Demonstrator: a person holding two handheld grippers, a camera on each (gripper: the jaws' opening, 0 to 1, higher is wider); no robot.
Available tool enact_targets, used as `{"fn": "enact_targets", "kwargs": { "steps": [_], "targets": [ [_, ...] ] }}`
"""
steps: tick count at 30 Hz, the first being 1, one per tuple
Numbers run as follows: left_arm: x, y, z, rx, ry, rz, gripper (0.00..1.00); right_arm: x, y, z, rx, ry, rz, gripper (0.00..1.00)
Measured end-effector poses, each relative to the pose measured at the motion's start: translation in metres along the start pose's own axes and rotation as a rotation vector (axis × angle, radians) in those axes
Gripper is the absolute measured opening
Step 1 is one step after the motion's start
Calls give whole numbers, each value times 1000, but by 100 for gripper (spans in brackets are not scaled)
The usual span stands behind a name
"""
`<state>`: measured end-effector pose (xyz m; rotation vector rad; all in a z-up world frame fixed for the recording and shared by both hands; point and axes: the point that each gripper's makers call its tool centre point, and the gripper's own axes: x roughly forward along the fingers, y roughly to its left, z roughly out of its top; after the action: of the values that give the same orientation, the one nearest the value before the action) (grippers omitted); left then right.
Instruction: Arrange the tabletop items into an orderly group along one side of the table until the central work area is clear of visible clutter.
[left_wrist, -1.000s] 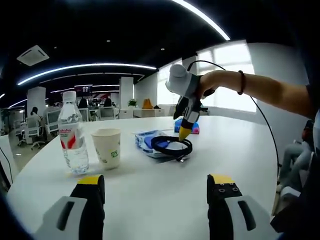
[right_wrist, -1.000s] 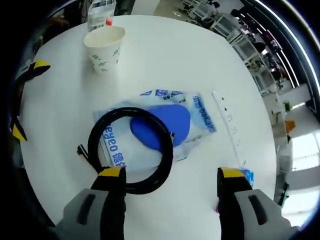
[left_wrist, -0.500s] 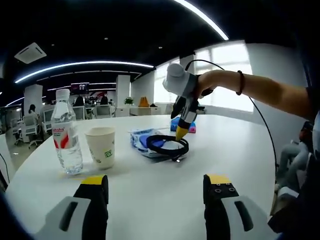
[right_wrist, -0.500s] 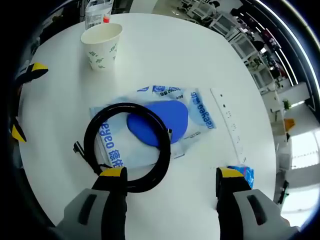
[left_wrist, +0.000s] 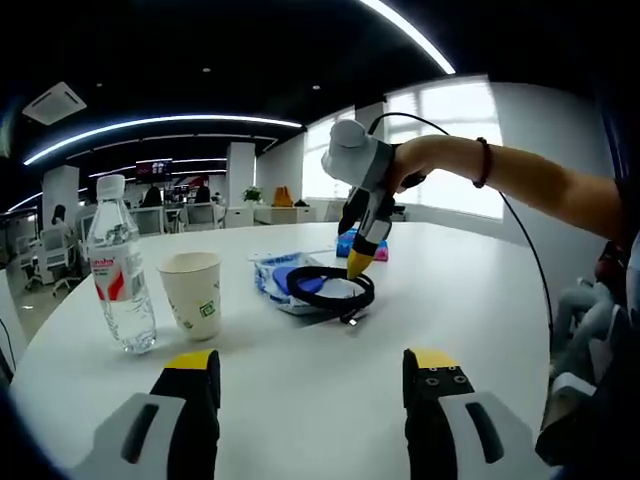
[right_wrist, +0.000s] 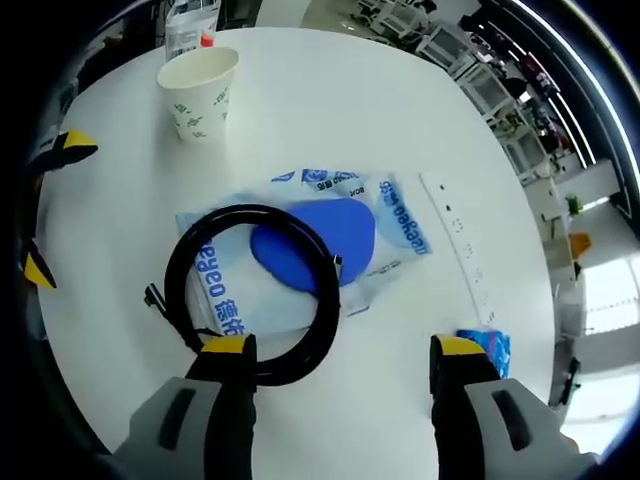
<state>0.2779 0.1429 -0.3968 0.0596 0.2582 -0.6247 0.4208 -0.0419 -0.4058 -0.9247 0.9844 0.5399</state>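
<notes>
Hovering low over the near edge of the desk (left_wrist: 300, 390), your left gripper (left_wrist: 305, 362) has its jaws spread wide with nothing between them. Ahead of it, toward the desk's left edge in the left gripper view, stands a bottle (left_wrist: 118, 265) with a white cap and a red label, upright. Just beside it stands a paper cup (left_wrist: 191, 294), also upright, the two close but apart.

Farther in, near the middle of the desk, a clear pouch (right_wrist: 300, 250) with blue print and a blue oval inside lies flat. A black cable (right_wrist: 255, 292) coiled into a ring lies partly on the pouch and partly on the bare desk, its plug end sticking out at the ring's side.

Your right gripper (right_wrist: 340, 350) points down at the cable from above; its jaws are spread and hold nothing, and one yellow tip sits over the ring's near arc in the right gripper view. In the left gripper view your hand (left_wrist: 405, 170) holds that gripper just above the coil.

Beyond the pouch a white power strip (right_wrist: 458, 250) lies flat, and a small blue packet (right_wrist: 490, 347) lies near its end, toward the desk's far edge.
</notes>
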Motion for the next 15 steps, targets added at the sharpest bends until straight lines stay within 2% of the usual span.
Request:
{"fn": "enact_targets", "kwargs": {
  "steps": [4, 7, 15],
  "targets": [
    [3, 3, -1, -1, 8, 5, 72, 2, 1, -1, 8, 1, 5, 66],
    [5, 4, 1, -9, 6, 5, 67, 2, 1, 0, 13, -3, 8, 66],
    [13, 2, 2, -6, 16, -4, 66, 3, 1, -2, 14, 2, 6, 66]
  ]
}}
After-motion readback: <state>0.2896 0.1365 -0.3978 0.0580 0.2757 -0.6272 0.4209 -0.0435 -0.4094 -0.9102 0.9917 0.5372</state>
